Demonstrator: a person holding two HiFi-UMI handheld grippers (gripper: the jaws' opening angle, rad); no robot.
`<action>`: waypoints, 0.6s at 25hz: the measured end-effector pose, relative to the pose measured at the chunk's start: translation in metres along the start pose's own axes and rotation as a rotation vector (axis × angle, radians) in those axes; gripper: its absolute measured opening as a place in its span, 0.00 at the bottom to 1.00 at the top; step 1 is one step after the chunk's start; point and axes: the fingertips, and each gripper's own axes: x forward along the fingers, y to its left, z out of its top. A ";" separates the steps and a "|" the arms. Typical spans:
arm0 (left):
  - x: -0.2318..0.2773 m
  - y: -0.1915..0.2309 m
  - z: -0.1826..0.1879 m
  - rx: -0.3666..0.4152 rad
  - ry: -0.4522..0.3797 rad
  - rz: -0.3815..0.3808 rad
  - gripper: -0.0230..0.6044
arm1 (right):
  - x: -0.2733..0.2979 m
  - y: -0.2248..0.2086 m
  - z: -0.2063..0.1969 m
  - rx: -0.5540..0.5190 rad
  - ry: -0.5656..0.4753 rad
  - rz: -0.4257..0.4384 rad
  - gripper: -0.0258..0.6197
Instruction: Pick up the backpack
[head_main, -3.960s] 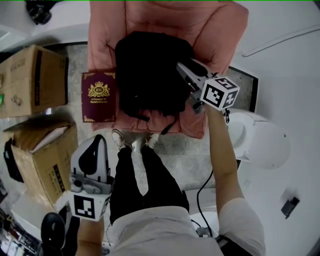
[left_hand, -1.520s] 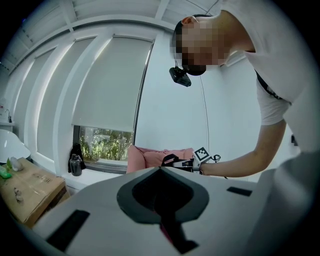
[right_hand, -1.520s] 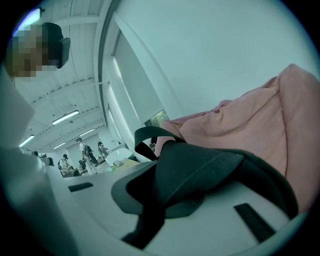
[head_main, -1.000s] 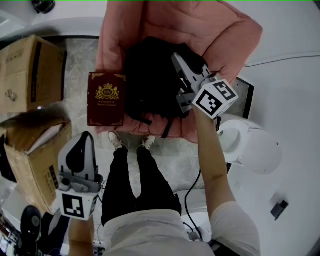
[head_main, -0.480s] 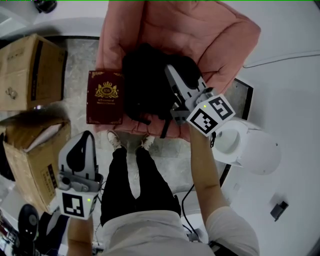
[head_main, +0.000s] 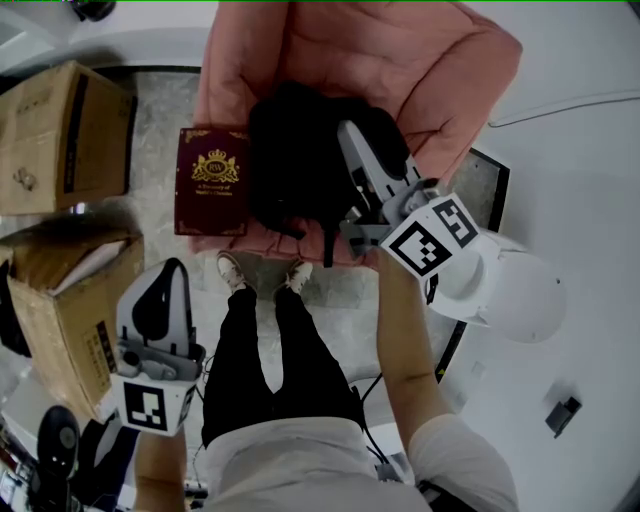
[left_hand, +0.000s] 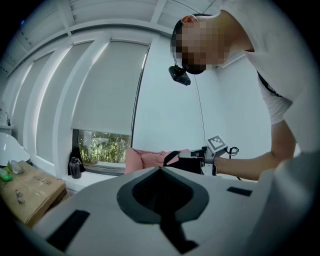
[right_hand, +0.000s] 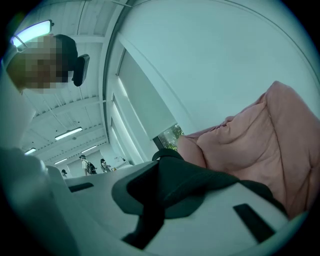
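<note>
The black backpack (head_main: 295, 165) lies on a pink cushioned seat (head_main: 400, 60). My right gripper (head_main: 352, 140) reaches over the backpack's right side and is shut on a fold of its black fabric. In the right gripper view that fabric (right_hand: 200, 182) is bunched between the jaws and a strap loop (right_hand: 167, 153) stands beyond them. My left gripper (head_main: 168, 270) hangs at the lower left beside my leg, shut and holding nothing. In the left gripper view its closed jaws (left_hand: 161, 172) fill the foreground, with the backpack (left_hand: 187, 165) far off.
A dark red book (head_main: 213, 180) lies on the seat just left of the backpack. Two cardboard boxes (head_main: 55, 135) (head_main: 60, 300) stand on the floor at the left. A white rounded stand (head_main: 520, 290) sits close to my right arm. My legs (head_main: 270, 350) stand before the seat.
My right gripper has drawn back toward me and risen a little, still gripping the backpack, whose right side shifts with it. The left gripper has stayed put.
</note>
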 end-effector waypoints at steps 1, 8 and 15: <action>-0.002 -0.001 0.000 0.002 0.000 0.002 0.04 | -0.001 0.002 0.000 0.009 0.003 0.002 0.10; -0.014 -0.004 0.001 0.015 -0.008 0.003 0.04 | -0.011 0.020 -0.001 0.036 0.026 0.035 0.10; -0.023 -0.006 0.004 0.020 -0.012 0.003 0.04 | -0.021 0.030 0.002 0.080 0.029 0.039 0.10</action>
